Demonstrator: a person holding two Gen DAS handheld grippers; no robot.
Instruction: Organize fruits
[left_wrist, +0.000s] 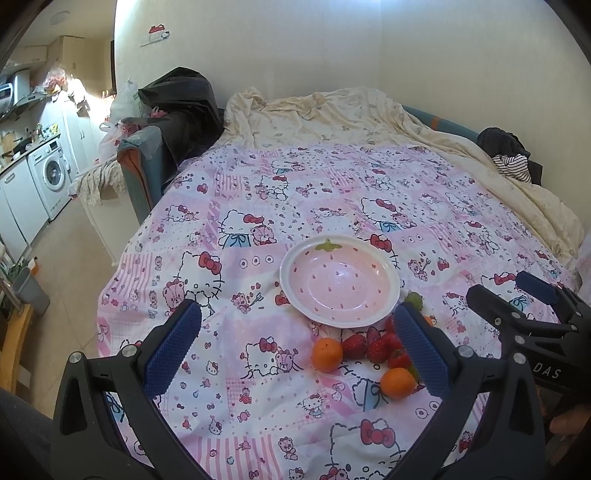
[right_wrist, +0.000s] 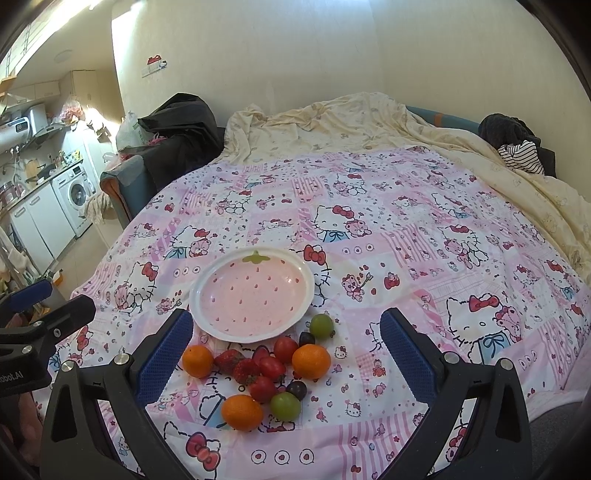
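Note:
A pink strawberry-patterned plate (right_wrist: 221, 325) lies bare on the cartoon-cat bedspread (right_wrist: 406, 229). Just in front of it sits a loose heap of fruit: three oranges (right_wrist: 311, 361), several strawberries (right_wrist: 245, 370), two green grapes (right_wrist: 321, 325) and dark grapes (right_wrist: 296, 389). My right gripper (right_wrist: 286, 365) hangs open above this heap, with nothing between its fingers. My left gripper (left_wrist: 297, 354) is open too, left of the fruit, with an orange (left_wrist: 327, 354) and strawberries (left_wrist: 354, 346) near its right finger (left_wrist: 421, 354). In the left wrist view the plate (left_wrist: 295, 266) lies ahead, and the right gripper (left_wrist: 517, 299) shows at the right edge.
A crumpled cream sheet (right_wrist: 351, 125) covers the far end of the bed, with dark and striped clothes (right_wrist: 517, 147) at the far right. Bags (right_wrist: 177, 118) pile up by the bed's left corner. A washing machine (right_wrist: 75, 195) and cabinets stand at the left, across a tiled floor.

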